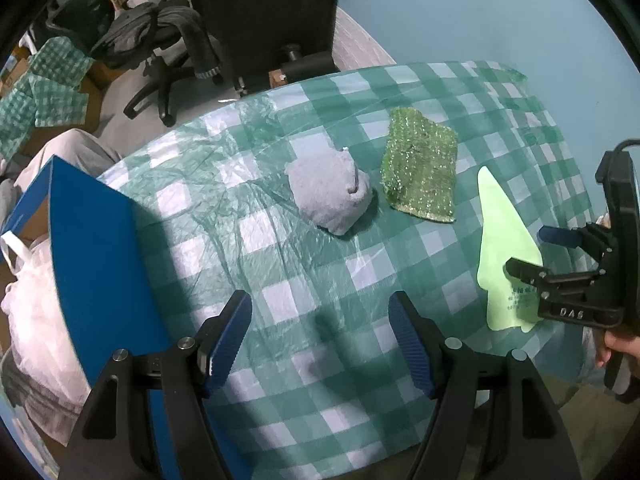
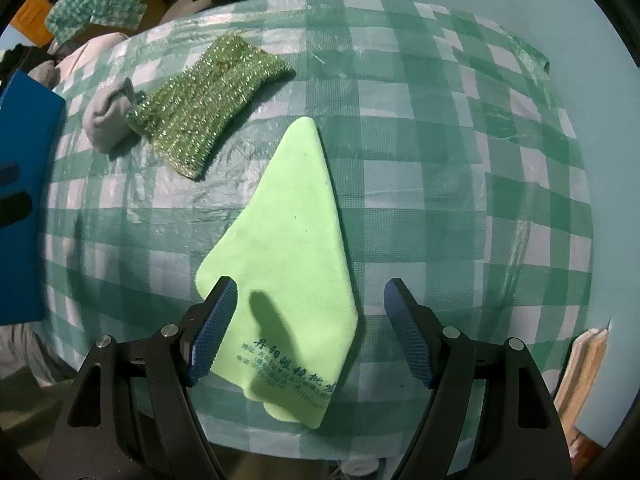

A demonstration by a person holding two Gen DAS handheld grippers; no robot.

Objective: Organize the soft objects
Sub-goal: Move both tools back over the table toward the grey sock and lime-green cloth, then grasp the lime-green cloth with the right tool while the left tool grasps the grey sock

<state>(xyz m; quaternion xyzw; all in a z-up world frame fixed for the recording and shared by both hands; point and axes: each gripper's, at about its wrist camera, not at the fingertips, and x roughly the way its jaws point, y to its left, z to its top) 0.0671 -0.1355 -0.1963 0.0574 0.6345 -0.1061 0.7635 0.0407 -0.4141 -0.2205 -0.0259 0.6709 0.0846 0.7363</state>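
The pale green cleaning cloth (image 2: pixel 288 240) carries dark printed lines of Chinese characters and digits near its corner at the table's near edge, too small to read. Raised letters "DAS" stand on the right gripper (image 1: pixel 536 252) body.

Left gripper (image 1: pixel 320 340) and right gripper (image 2: pixel 310 330): black angular finger arms with triangular cut-outs, each joint fixed by a round silver pin. Jaws faced with ribbed blue pads. Raised lettering "DAS" marks the right gripper's black body, where a black cable loops.
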